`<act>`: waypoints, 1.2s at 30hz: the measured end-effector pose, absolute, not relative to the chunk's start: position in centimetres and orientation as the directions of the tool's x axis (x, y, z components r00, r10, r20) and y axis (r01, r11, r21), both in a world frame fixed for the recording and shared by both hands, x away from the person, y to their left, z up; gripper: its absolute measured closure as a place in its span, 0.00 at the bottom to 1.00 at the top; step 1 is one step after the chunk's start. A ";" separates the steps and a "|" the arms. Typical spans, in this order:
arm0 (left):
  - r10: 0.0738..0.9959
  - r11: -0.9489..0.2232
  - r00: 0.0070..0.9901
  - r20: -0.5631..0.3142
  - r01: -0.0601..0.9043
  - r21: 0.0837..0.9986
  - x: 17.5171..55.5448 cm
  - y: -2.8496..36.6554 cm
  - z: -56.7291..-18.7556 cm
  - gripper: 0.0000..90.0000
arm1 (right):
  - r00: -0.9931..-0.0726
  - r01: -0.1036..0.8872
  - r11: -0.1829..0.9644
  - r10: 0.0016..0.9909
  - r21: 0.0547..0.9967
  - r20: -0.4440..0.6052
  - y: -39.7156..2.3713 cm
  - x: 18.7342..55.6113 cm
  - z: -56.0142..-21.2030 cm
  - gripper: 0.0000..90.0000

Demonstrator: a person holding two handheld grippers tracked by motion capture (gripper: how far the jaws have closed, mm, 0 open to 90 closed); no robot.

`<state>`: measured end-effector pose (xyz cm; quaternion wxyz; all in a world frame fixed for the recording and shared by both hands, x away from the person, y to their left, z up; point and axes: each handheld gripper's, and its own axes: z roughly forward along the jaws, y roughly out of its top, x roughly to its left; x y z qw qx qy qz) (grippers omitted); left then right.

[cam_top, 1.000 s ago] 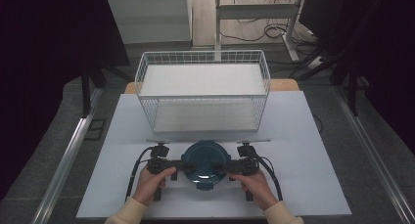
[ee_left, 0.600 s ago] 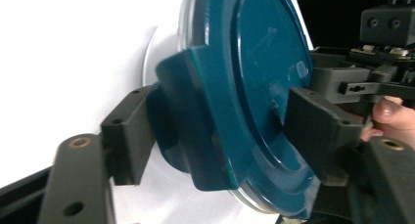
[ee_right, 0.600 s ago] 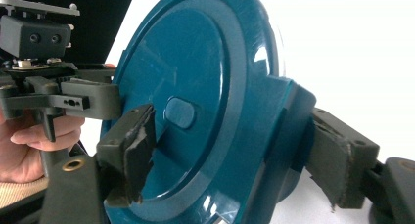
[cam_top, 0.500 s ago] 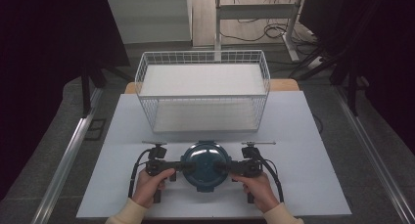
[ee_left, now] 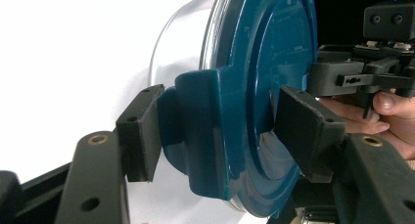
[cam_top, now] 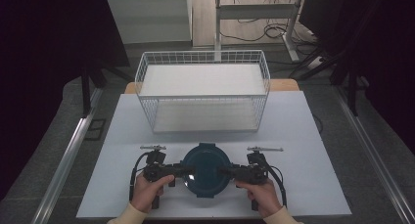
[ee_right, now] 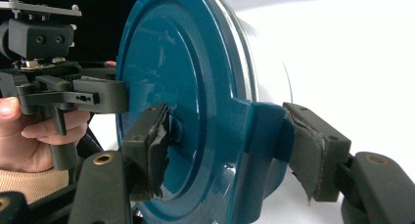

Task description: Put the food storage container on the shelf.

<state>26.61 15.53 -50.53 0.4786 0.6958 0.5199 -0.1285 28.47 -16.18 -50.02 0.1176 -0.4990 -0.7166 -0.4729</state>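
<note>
White surface (cam_top: 313, 136) in a dim room, with cables on the floor beyond. Near its front edge, midway between both hands: a round glass container (cam_top: 206, 169) with a dark teal lid, resting flat on the surface.

Just been closing on it from either side: both sets of jaws. Left gripper (cam_top: 183, 171): jaws now drawn in tight, one pad against the outside of the lid's side clasp (ee_left: 205, 131), the other on the lid's top face. Right gripper (cam_top: 226, 172): jaws have also been narrowing, with the opposite clasp (ee_right: 264, 136) between them; the torn pad sits on the lid top and the other against the clasp, apparently pressing, though less surely seated than on the left.

Meaning for the work, as a judgement: two-sided grip made, container ready for a level lift, probably toward the wire basket (cam_top: 203, 94).

Around: basket standing well apart at the far side of the surface, nothing lying between it and the container. In the way: only the basket's near wall, calling for a lift above its rim. Worth watching: the worn right pad slipping on the smooth lid, and the gripper cables trailing beside the hands.
</note>
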 end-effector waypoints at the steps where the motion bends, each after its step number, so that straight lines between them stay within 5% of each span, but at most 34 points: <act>1: 0.600 -0.003 0.429 -0.676 0.846 0.534 26.5 15.6 -50.5 0.43 | -0.469 0.828 0.045 0.603 0.559 0.646 -16.2 28.4 -50.0 0.42; 36: 0.612 -0.019 0.478 -0.630 0.805 0.593 26.5 15.4 -48.0 0.44 | -0.561 0.749 0.081 0.605 0.657 0.565 -16.1 28.2 -47.6 0.43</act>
